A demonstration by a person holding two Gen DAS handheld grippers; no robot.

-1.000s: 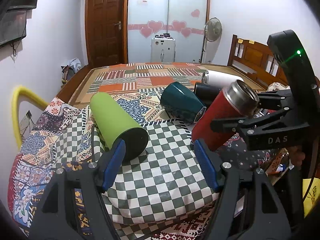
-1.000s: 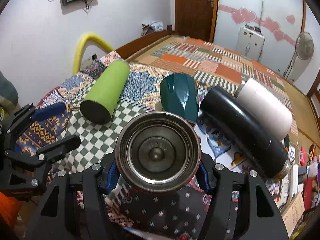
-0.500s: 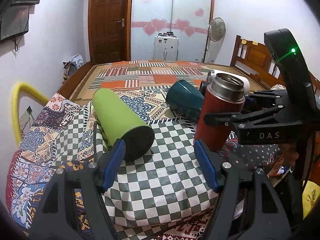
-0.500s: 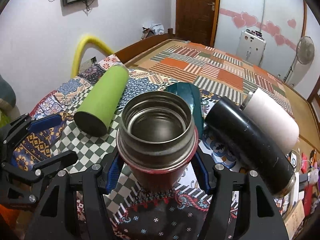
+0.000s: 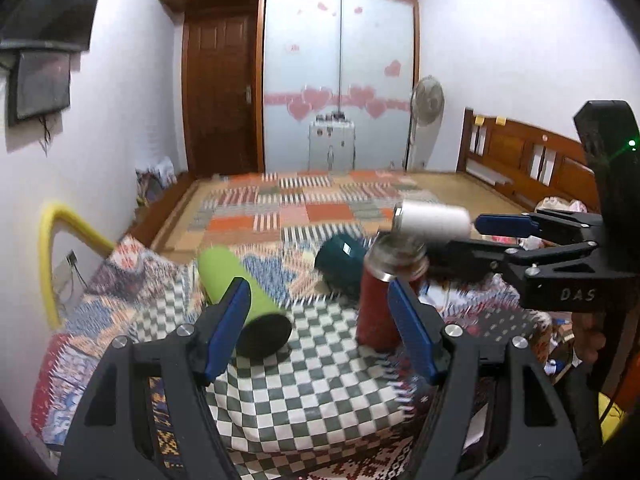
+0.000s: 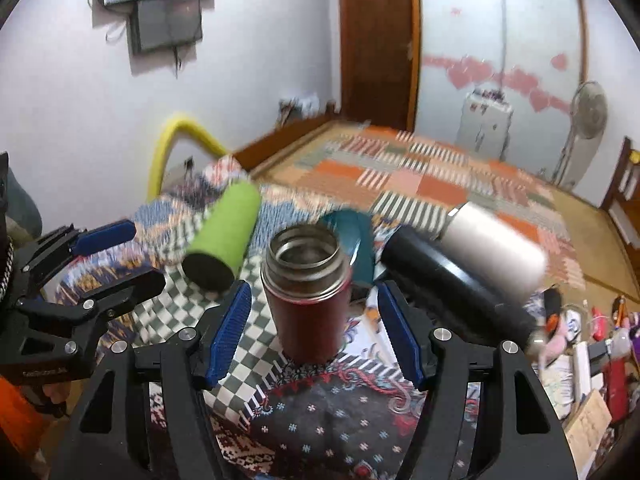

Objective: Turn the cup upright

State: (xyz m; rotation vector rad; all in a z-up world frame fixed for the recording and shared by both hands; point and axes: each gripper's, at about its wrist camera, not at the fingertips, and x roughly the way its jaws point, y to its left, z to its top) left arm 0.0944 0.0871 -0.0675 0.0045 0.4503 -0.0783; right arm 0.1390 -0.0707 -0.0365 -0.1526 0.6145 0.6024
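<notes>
A red steel-rimmed cup (image 6: 306,298) stands upright, mouth up, on the patterned cloth; it also shows in the left wrist view (image 5: 382,304). My right gripper (image 6: 314,328) is open, its blue pads on either side of the cup with gaps, not touching. My left gripper (image 5: 320,328) is open and empty, in front of a green cup (image 5: 240,300) that lies on its side. The green cup (image 6: 224,240) also shows in the right wrist view. The right gripper (image 5: 492,240) shows at the right of the left wrist view.
A teal cup (image 6: 354,240), a black flask (image 6: 452,292) and a white cup (image 6: 494,246) lie on their sides behind the red cup. Clutter (image 6: 592,344) sits at the right edge. A yellow curved bar (image 5: 50,264) stands at the left.
The right gripper turned the red cup from tilted to upright, set it on the cloth and opened its fingers. Both views have tilted up.
</notes>
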